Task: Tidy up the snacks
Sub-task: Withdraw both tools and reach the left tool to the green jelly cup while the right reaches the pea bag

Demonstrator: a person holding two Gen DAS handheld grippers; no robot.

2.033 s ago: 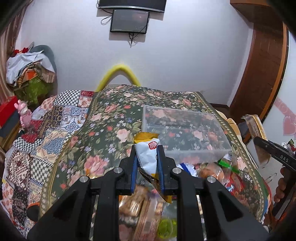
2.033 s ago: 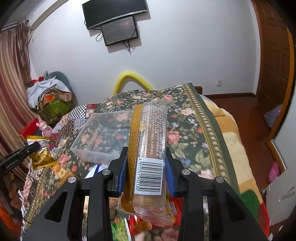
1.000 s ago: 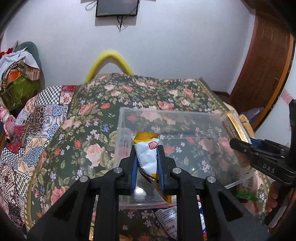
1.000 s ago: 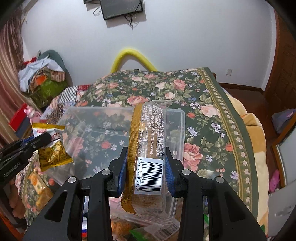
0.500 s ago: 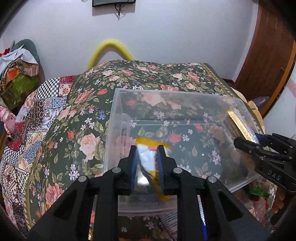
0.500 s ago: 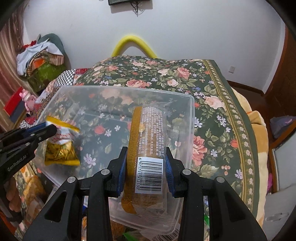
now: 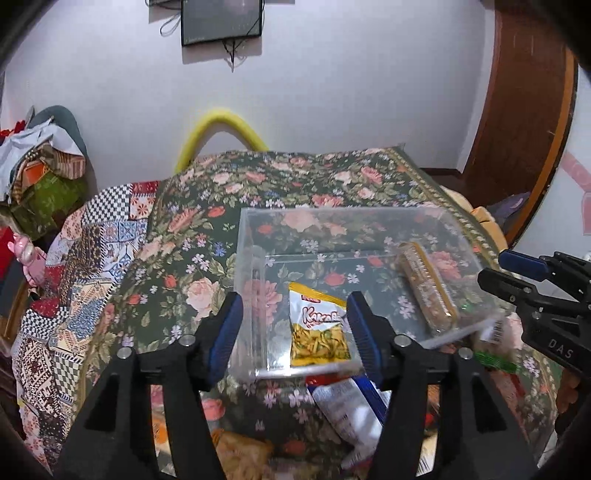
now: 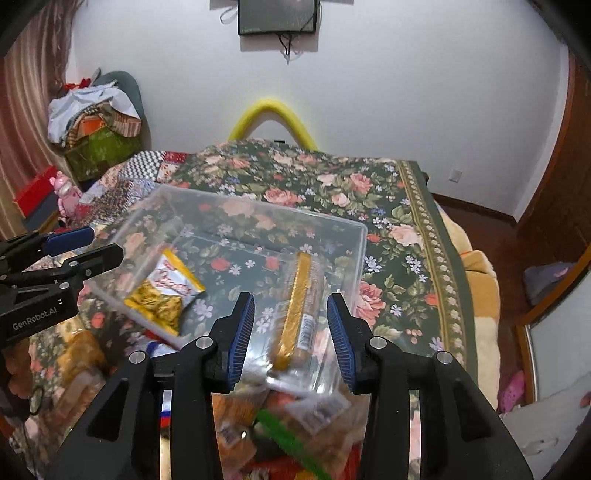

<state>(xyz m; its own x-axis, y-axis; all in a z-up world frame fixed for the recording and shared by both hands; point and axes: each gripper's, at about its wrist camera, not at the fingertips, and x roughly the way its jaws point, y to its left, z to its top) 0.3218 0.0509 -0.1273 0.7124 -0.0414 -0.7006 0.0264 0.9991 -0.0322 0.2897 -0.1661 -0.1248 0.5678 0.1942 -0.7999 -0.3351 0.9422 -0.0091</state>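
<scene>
Clear plastic forms the storage box (image 7: 255, 266) sitting mid-frame on the dark green floral bedspread (image 7: 295, 177) in the left wrist view, and 2 snacks lie inside it. Toward the lower middle of the box, the yellow and white snack bag (image 7: 317, 328) lies flat on the floor of the box, showing between the blue pads of the left gripper (image 7: 295, 332), whose jaws are opening and stand well apart, neither pad pressing on the bag. To the right in the same box, the long biscuit pack (image 7: 428, 291) with its gold edge lies at a slant near the right wall. At the right edge of that frame the right gripper (image 7: 506, 266) reaches in just beside the box. In the right wrist view the biscuit pack (image 8: 301, 306) lies between the blue pads of the right gripper (image 8: 290, 332), whose jaws are also opening, with a gap on each side of the pack, so it is not clamped. The snack bag (image 8: 166, 291) lies left of centre in the box (image 8: 354, 258), and the left gripper (image 8: 85, 245) shows at the left edge. Below the box, in the lower part of both frames, a blurred heap of other snack packets (image 8: 288, 417) lies on the bedspread. A patchwork quilt (image 7: 74, 266) covers the left side of the bed, a yellow foam arch (image 7: 221, 129) rises behind it, and a dark screen (image 7: 221, 20) hangs at the top of the white wall.
</scene>
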